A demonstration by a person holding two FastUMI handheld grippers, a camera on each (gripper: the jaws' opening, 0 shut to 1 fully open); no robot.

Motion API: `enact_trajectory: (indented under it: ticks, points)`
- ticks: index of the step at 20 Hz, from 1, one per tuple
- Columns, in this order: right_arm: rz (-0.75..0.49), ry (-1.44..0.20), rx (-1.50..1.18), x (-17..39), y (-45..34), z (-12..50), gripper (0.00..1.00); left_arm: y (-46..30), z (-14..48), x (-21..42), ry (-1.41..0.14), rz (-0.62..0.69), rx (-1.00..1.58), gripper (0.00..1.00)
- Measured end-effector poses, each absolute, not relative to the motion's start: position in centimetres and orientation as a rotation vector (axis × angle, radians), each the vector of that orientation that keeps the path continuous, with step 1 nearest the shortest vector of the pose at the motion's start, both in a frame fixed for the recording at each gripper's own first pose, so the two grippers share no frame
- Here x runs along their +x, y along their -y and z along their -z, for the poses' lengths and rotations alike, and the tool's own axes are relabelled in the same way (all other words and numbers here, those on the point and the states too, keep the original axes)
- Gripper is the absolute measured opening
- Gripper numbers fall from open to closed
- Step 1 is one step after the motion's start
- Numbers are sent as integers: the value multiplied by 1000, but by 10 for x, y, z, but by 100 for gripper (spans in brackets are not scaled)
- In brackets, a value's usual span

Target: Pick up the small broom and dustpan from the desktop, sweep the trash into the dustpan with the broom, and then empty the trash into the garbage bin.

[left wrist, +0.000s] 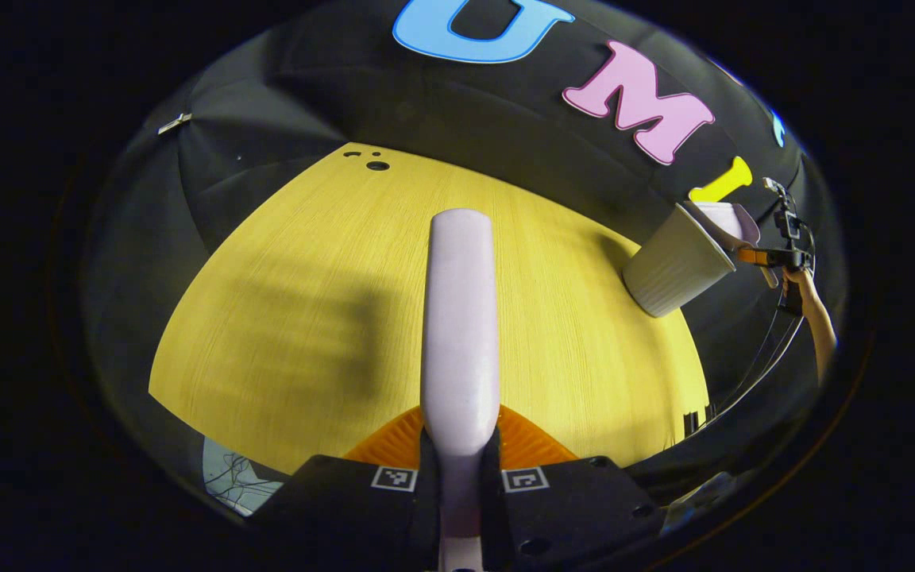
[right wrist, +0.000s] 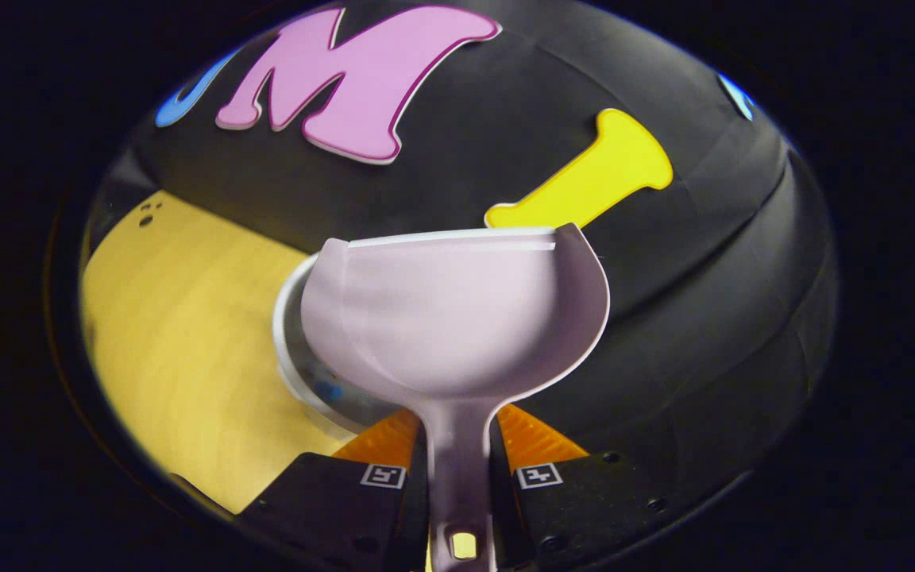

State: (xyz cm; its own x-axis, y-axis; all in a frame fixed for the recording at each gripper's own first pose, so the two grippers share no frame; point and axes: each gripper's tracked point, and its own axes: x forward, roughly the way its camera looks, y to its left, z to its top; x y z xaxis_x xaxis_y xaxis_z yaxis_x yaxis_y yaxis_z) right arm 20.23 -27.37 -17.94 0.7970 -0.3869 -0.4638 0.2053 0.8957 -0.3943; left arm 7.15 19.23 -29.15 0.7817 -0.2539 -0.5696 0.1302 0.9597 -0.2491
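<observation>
My left gripper (left wrist: 460, 469) is shut on the small broom (left wrist: 461, 318), whose pale lilac body sticks straight forward over the yellow desktop (left wrist: 291, 278); its bristles are hidden. At the right of the left gripper view, the ribbed white garbage bin (left wrist: 676, 266) stands on the desk's edge with the lilac dustpan (left wrist: 731, 221) tipped over its mouth, held by my right gripper (left wrist: 783, 250). In the right gripper view, my right gripper (right wrist: 460, 469) is shut on the handle of the dustpan (right wrist: 449, 318). The pan looks empty, and the bin's rim (right wrist: 287, 349) shows under its left side.
A hand (left wrist: 815, 318) and cables hang behind the right gripper past the desk's right edge. Small dark holes (left wrist: 376, 165) mark the desk's far corner. Black cloth walls close in behind the desktop (right wrist: 179, 318). A shadow lies across the desk's left half.
</observation>
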Motion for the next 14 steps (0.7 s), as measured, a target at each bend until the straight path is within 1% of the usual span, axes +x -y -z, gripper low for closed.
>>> enact_trajectory:
  ticks: [1, 2, 3, 4, 5, 6, 7, 9, 11, 12, 13, 14]
  points:
    - [319, -538, -296, 205, 268, 174, 39, -193, 289, 72, -634, 207, -203, 24]
    - [310, -518, -258, 206, 261, 168, 36, -193, 287, 71, -628, 208, -204, 24]
    - [300, -501, -224, 211, 257, 163, 35, -193, 286, 71, -621, 208, -201, 24]
    - [289, -476, -200, 214, 251, 156, 36, -194, 286, 72, -619, 208, -198, 26]
    - [280, -449, -184, 217, 249, 150, 35, -194, 286, 72, -615, 209, -198, 24]
    - [278, -428, -173, 215, 245, 141, 39, -192, 286, 70, -612, 212, -202, 24]
    - [273, -407, -166, 217, 241, 133, 31, -191, 286, 69, -611, 217, -206, 23]
    - [243, -370, -161, 220, 229, 122, 39, -190, 287, 69, -605, 223, -209, 24]
    - [216, -347, -161, 214, 207, 115, 35, -188, 289, 68, -600, 227, -203, 24]
    - [209, -340, -168, 207, 196, 112, 39, -184, 289, 68, -599, 233, -203, 23]
    - [201, -337, -174, 204, 189, 110, 35, -180, 288, 68, -599, 240, -204, 24]
    - [190, -337, -173, 200, 179, 110, 39, -177, 289, 68, -596, 245, -204, 24]
